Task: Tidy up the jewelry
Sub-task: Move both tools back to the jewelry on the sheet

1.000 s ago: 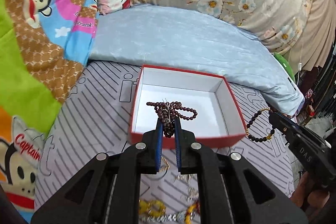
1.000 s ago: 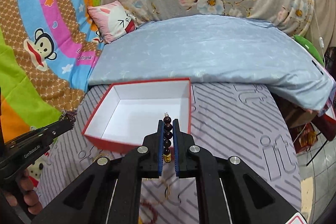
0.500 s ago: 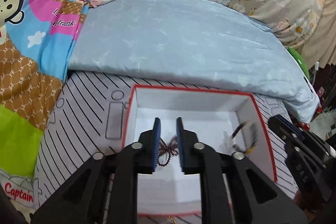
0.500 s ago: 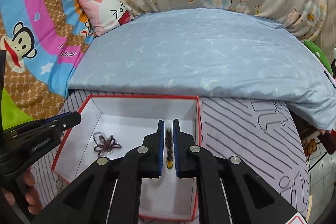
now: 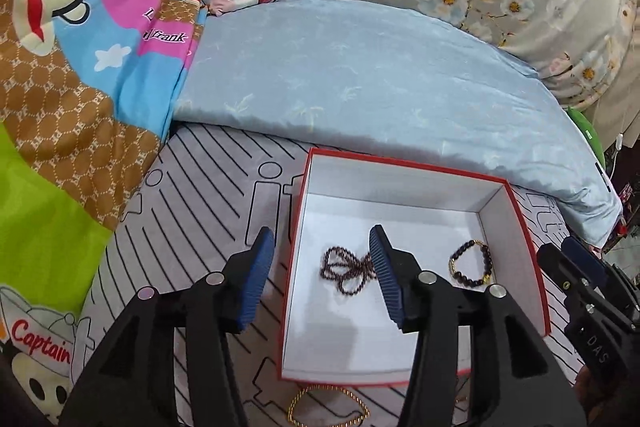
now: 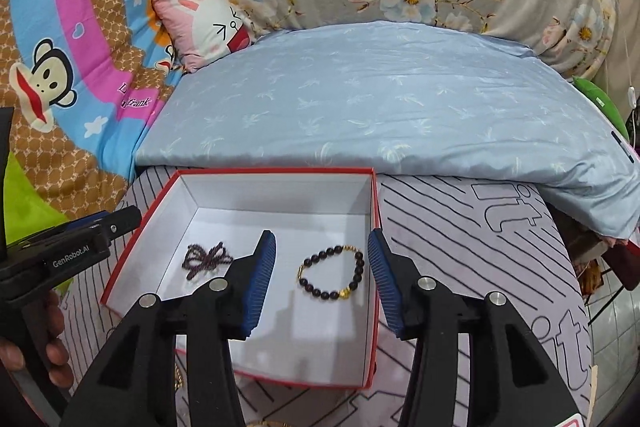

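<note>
Two pieces of jewelry lay inside the red box (image 6: 374, 211) at this point: a tangled strand of small dark red beads (image 6: 206, 259) toward its left side and a dark bead bracelet with gold accents (image 6: 331, 271) toward its right, well apart on the white floor. In your left wrist view the same strand (image 5: 346, 269) and bracelet (image 5: 470, 263) showed in the box (image 5: 294, 255). You had both claws spread wide and empty: your left gripper (image 5: 320, 279) hovered over the box's left wall, your right gripper (image 6: 321, 277) framed the bracelet from above without touching it. So that much of the sorting looked done. What was left, as far as could be seen, was a thin gold chain (image 5: 328, 407) lying on the striped grey mat (image 5: 200, 195) just outside the near wall of the box; more may have lain nearer you, hidden behind the gripper bodies. Beyond the mat sat a pale blue pillow (image 6: 380, 99).
</note>
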Demonstrator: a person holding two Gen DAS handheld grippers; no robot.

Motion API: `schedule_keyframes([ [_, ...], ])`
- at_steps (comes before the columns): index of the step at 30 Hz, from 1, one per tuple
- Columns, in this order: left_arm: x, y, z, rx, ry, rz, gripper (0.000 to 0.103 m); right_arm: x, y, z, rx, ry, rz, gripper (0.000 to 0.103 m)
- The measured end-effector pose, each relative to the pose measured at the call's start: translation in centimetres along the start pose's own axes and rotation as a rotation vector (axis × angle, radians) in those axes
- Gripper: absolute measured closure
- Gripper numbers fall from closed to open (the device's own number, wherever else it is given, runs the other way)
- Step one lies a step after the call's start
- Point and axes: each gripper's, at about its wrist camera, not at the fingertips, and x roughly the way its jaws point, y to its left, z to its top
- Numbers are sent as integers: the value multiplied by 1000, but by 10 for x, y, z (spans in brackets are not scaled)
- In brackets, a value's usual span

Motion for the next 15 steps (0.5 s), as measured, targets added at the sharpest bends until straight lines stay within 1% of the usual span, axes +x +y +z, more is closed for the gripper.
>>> schedule_keyframes([
  [8, -34, 4, -22, -14, -19, -3, 55, -34, 3, -24, 3, 8, 5, 56],
  [15, -54, 6, -50, -11, -5, -2, 55, -58, 5, -53, 8, 29, 4, 56],
])
